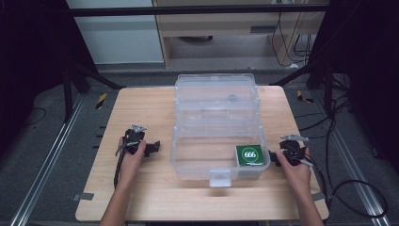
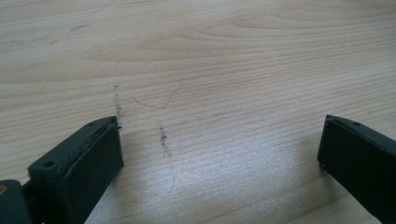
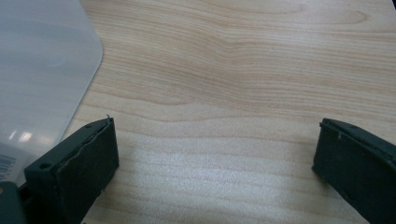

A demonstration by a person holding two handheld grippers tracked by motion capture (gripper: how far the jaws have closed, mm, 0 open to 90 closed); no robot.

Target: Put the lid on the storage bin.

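High view | green pack in open clear box | left tool and right tool apart, empty | lid likely left to shut

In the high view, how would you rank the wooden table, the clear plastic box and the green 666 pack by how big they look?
1. Wooden table, by far the largest.
2. Clear plastic box, open, covering the table's middle.
3. Green 666 pack, a small square in the box's front right corner.
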